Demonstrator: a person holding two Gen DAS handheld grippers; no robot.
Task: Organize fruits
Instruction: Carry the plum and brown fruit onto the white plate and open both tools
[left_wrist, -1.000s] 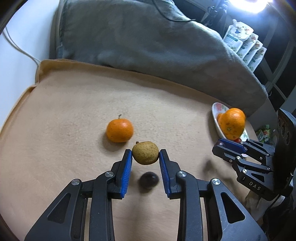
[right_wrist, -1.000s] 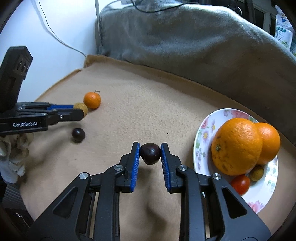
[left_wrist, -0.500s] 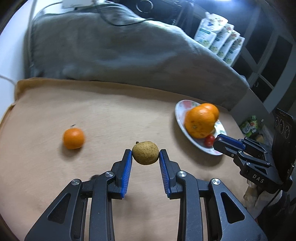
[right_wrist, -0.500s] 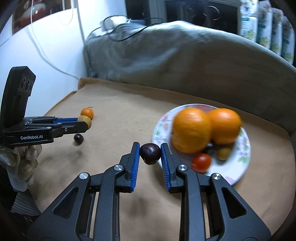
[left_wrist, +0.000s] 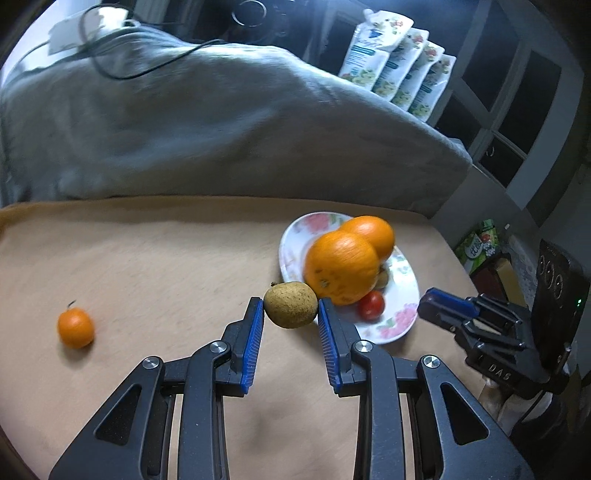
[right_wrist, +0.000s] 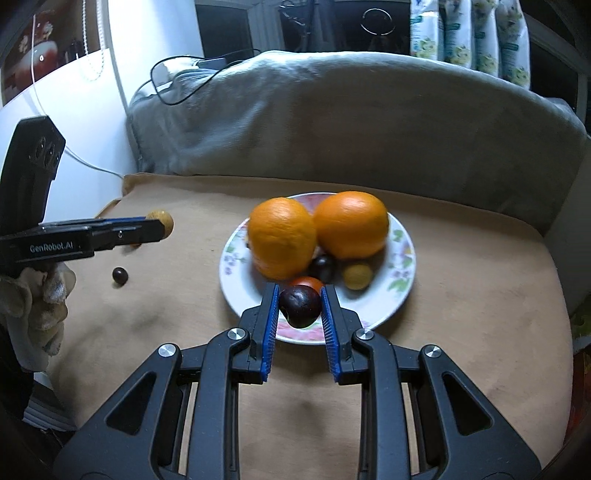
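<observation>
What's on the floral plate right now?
On the floral plate: two large oranges, a red tomato, a small yellow fruit and a dark fruit. Anything behind the oranges is hidden.

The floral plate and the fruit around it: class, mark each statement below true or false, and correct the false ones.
1. The left gripper grips a speckled tan round fruit. True.
2. The right gripper is empty. False: it is shut on a dark purple round fruit.
3. Two large oranges sit on the white floral plate. True.
4. The small orange tangerine lies on the plate. False: it lies on the tan cloth, left of the plate.
5. A small red tomato is on the plate. True.
</observation>
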